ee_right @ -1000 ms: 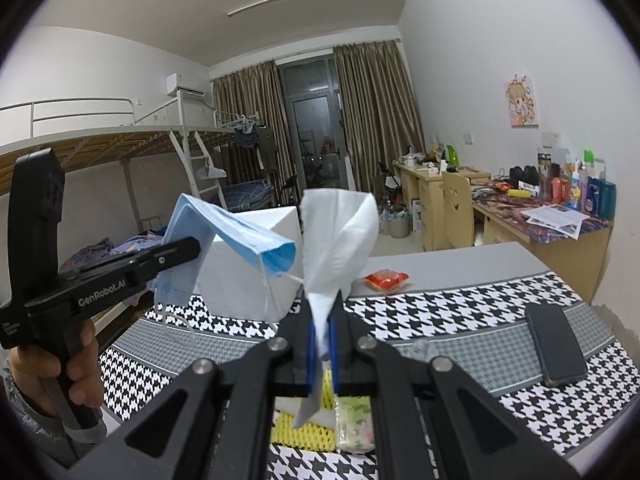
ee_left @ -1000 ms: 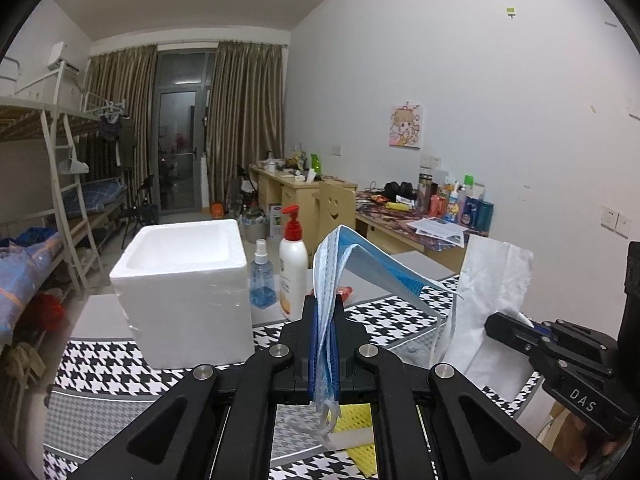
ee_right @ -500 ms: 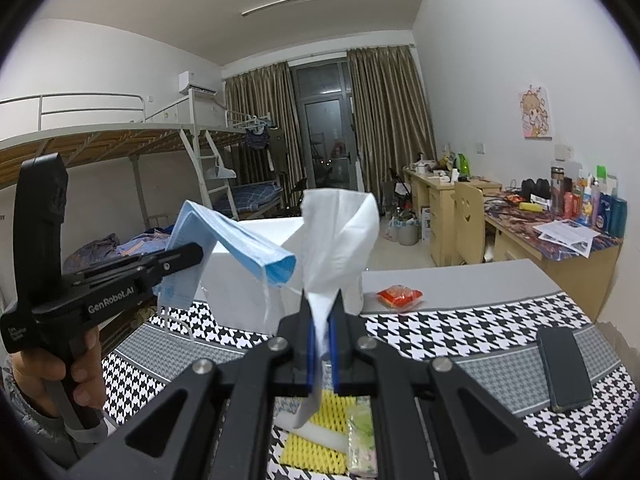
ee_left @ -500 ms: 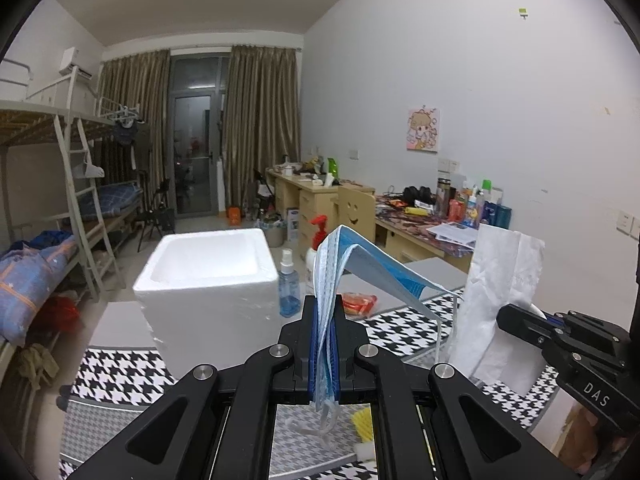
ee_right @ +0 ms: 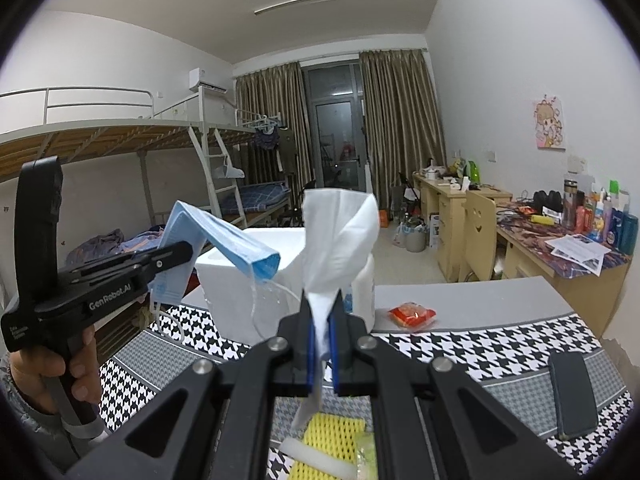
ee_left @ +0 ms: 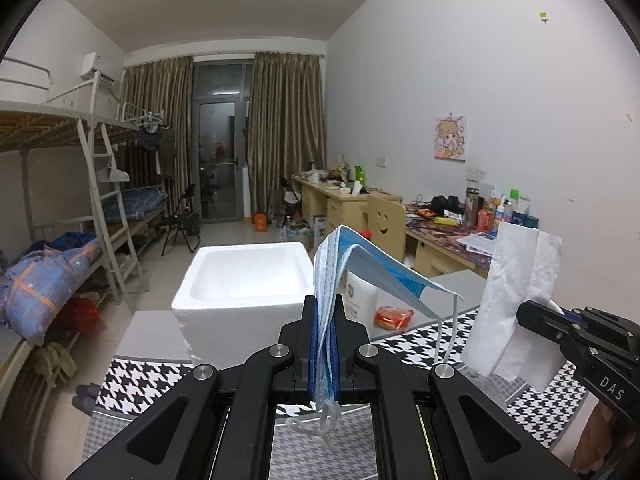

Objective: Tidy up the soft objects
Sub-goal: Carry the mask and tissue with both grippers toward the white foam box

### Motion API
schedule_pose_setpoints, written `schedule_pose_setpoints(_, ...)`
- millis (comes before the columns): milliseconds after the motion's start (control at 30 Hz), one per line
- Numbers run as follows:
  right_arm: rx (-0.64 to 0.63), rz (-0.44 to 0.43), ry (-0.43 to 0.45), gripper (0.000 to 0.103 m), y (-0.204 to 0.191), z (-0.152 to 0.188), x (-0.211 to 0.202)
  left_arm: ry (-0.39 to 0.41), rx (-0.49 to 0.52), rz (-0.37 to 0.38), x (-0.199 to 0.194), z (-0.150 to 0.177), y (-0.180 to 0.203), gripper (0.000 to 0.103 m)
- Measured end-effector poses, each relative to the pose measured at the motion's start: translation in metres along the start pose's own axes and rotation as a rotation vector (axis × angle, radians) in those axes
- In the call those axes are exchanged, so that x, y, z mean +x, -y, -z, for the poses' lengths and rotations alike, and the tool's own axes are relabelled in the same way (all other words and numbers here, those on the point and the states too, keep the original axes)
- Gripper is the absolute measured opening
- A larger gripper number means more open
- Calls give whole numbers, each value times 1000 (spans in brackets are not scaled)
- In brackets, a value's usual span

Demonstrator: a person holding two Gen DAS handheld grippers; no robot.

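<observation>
Two hand-held grippers, left hand-held gripper clamping one face mask, right hand-held gripper clamping one tissue

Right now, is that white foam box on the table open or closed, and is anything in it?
Open: the foam box has no lid on it. The visible part of its hollow looks bare white; its bottom is hidden, so cannot tell whether it is empty.

A black-and-white houndstooth cloth with grey bands covers the table. On it stand a white foam box, and just right of that box a small red packet. Nearer than the box, a blue face mask, a white tissue and a yellow foam net show.
</observation>
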State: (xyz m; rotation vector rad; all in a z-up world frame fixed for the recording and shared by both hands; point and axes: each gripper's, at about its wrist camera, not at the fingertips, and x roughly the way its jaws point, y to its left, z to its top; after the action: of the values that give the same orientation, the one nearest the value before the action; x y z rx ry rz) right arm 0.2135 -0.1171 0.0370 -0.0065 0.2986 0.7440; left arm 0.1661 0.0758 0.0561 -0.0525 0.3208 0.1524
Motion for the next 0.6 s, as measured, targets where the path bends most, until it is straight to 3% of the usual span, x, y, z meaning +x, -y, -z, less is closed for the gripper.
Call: schedule_pose_setpoints(600,-51,-43,-10,9,-19,-20,26,25,9,-89,9,-13,-17,6)
